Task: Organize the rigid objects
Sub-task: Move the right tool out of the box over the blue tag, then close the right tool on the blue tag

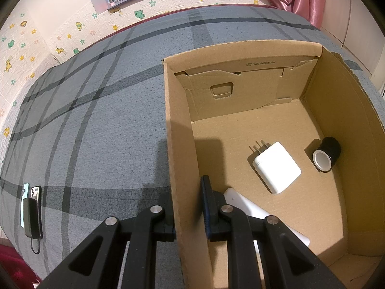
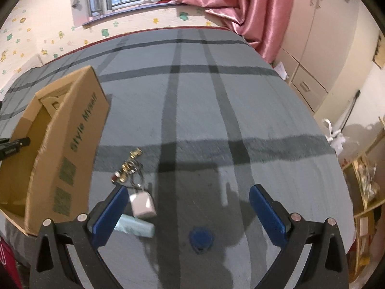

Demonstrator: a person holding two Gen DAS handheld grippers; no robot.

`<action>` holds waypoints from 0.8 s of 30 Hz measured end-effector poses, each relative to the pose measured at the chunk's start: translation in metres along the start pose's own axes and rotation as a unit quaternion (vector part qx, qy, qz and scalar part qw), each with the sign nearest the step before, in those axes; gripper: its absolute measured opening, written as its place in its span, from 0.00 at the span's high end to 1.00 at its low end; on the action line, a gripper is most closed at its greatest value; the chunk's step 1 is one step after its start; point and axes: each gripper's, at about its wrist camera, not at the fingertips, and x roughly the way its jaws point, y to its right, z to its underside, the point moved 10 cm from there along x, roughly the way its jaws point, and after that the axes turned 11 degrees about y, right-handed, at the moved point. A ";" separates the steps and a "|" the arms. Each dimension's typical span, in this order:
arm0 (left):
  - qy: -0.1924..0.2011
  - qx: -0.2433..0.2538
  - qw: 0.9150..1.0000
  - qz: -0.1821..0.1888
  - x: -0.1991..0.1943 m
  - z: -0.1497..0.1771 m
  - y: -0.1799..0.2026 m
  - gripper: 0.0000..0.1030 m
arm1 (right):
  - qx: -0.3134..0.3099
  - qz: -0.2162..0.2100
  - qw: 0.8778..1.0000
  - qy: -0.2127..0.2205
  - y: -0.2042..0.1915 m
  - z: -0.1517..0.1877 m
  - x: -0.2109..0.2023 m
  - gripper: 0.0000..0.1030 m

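Note:
In the left wrist view my left gripper (image 1: 186, 201) is shut on the left wall of an open cardboard box (image 1: 178, 144), one finger on each side. Inside the box lie a white plug charger (image 1: 276, 167), a black tape roll (image 1: 326, 154) and a white flat object (image 1: 255, 210) under the fingers. In the right wrist view my right gripper (image 2: 189, 207) is open and empty above the bed. Near its left finger lie a key bunch (image 2: 128, 166), a small white cube (image 2: 142, 204) and a pale green bar (image 2: 134, 226). A blue round object (image 2: 201, 239) lies between the fingers. The box (image 2: 72, 144) stands at left.
Everything rests on a grey plaid bedspread (image 1: 96, 120). Phones with a dark power bank (image 1: 32, 213) lie at the bed's left edge. A pink curtain (image 2: 240, 7) and cupboards (image 2: 310, 55) stand at the right, and shelves (image 2: 361, 204) stand by the bed's right side.

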 end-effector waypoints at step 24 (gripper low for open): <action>0.001 0.003 1.000 -0.003 0.000 0.000 -0.001 0.84 | 0.026 0.039 0.998 -0.048 0.031 0.092 0.038 0.01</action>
